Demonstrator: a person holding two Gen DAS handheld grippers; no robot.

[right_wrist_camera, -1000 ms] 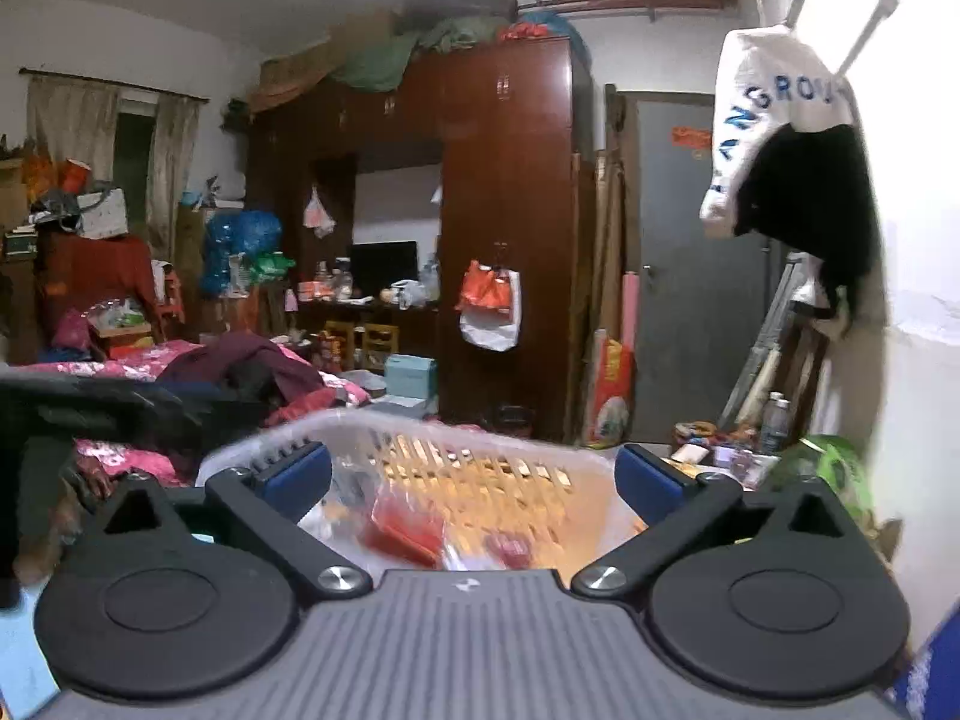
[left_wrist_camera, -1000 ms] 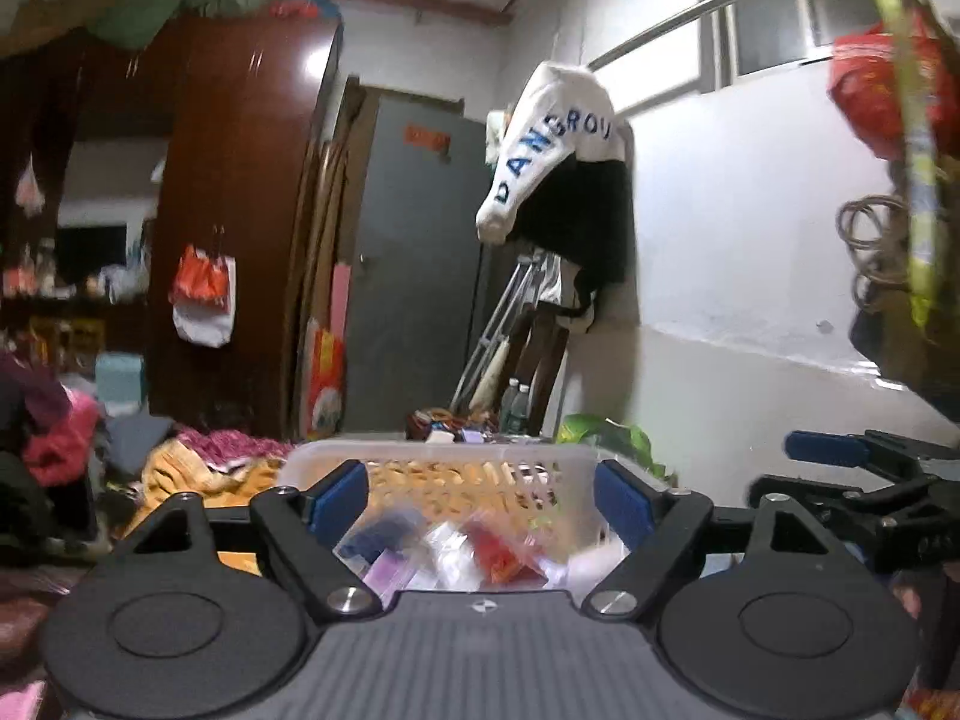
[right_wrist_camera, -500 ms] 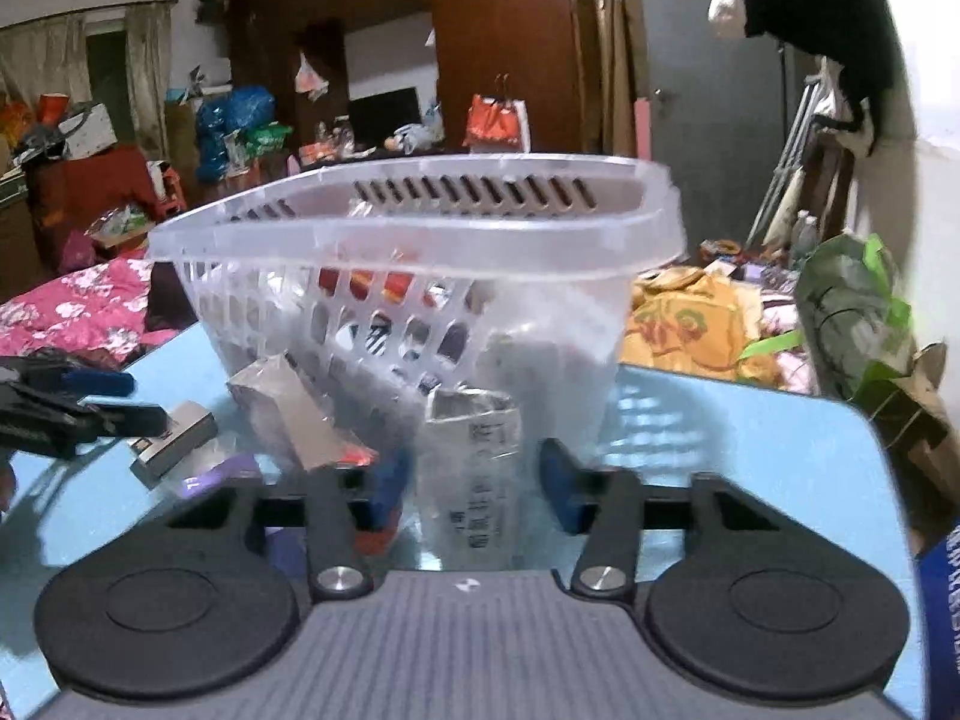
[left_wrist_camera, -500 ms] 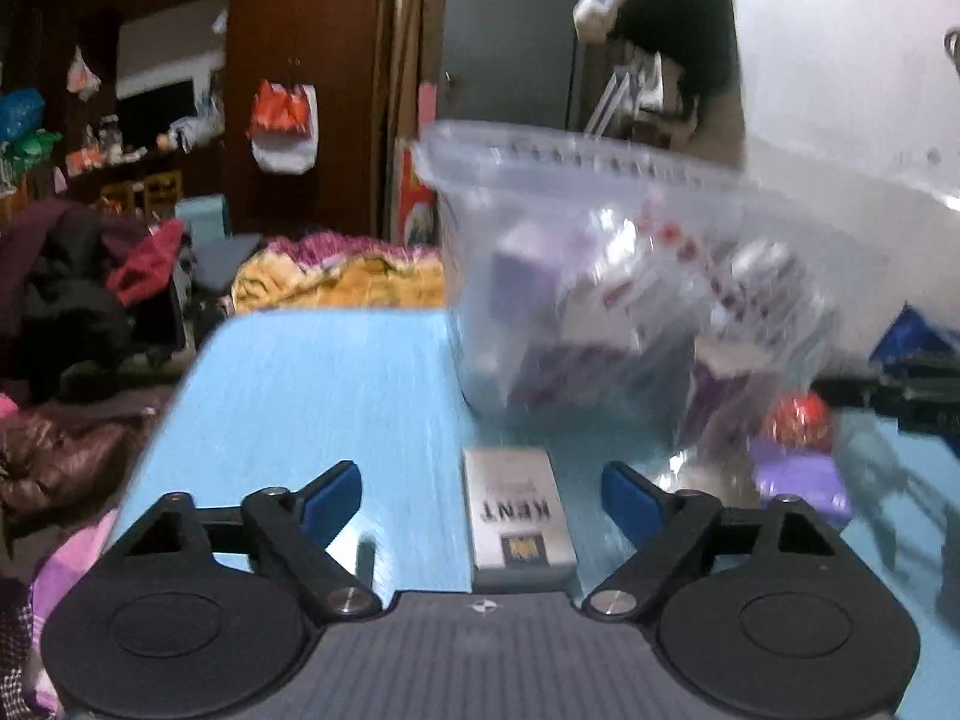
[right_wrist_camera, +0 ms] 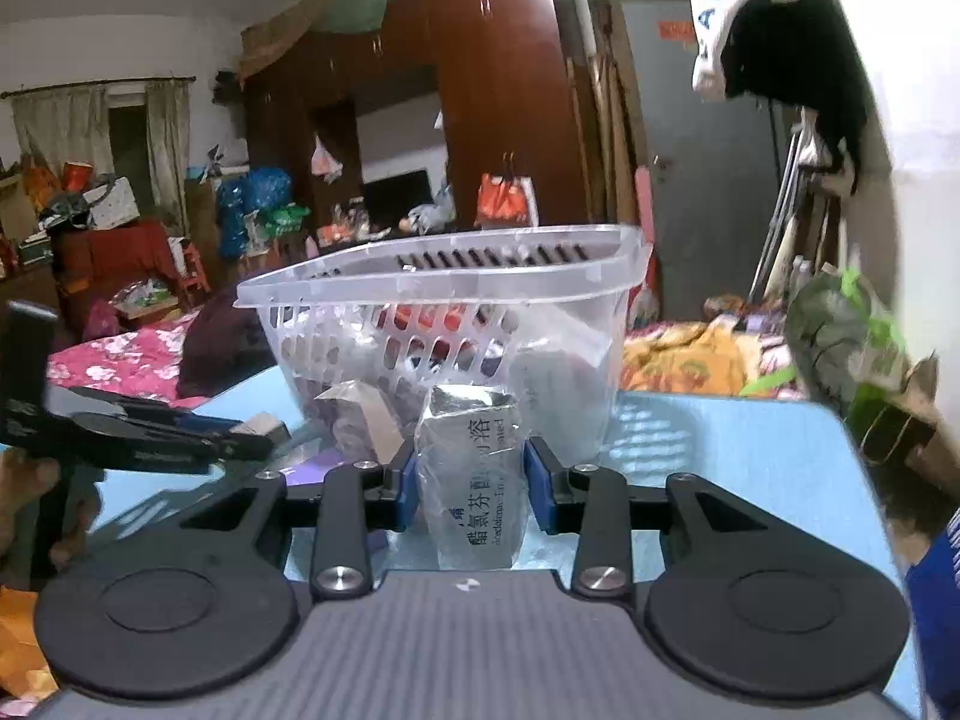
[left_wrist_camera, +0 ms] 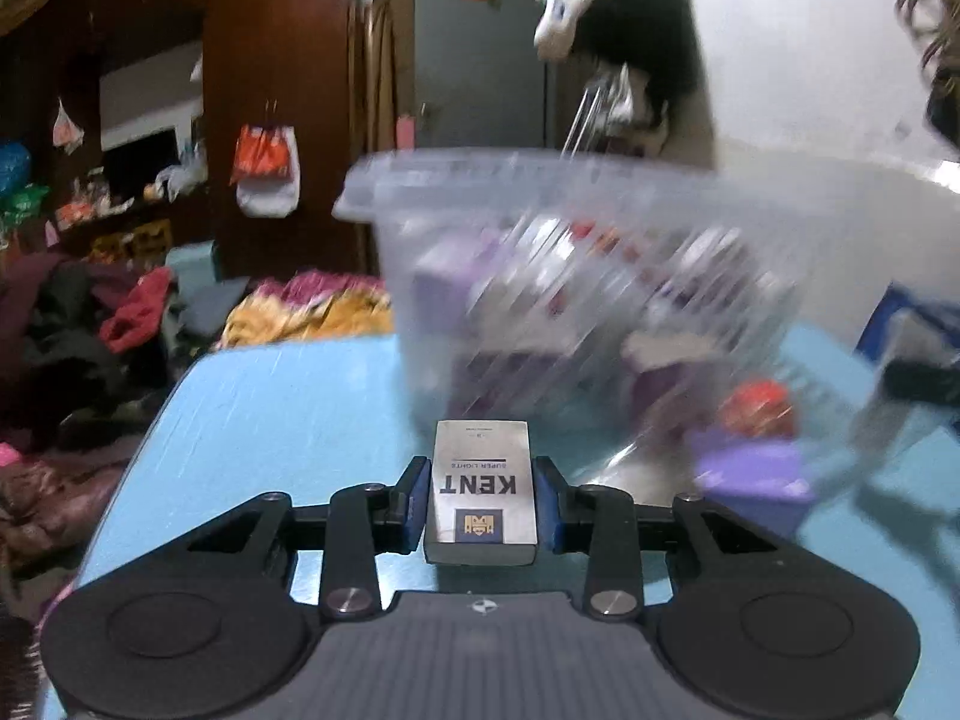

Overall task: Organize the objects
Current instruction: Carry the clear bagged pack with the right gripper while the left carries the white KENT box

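Observation:
My left gripper [left_wrist_camera: 482, 477] is shut on a white KENT cigarette box [left_wrist_camera: 483, 450] that lies flat on the blue table [left_wrist_camera: 288, 396]. Just behind it stands a clear slotted plastic basket [left_wrist_camera: 480, 165], blurred and filled with several small packs. My right gripper [right_wrist_camera: 471, 471] is shut on a silvery wrapped medicine box [right_wrist_camera: 474, 420] with printed characters, right in front of the basket [right_wrist_camera: 444, 285]. In the right wrist view the left gripper [right_wrist_camera: 252, 429] shows at the left with the box end between its fingers.
A purple pack [left_wrist_camera: 750, 477] and a red item [left_wrist_camera: 759, 408] lie on the table right of the KENT box. Another silvery box [right_wrist_camera: 366, 420] leans at the basket's foot. A cardboard box [right_wrist_camera: 900, 432] stands at the table's right edge. Clothes are piled beyond.
Both grippers came down from above the basket to the table in front of it. The right one closed on the silvery box first, then the left closed on the KENT box.

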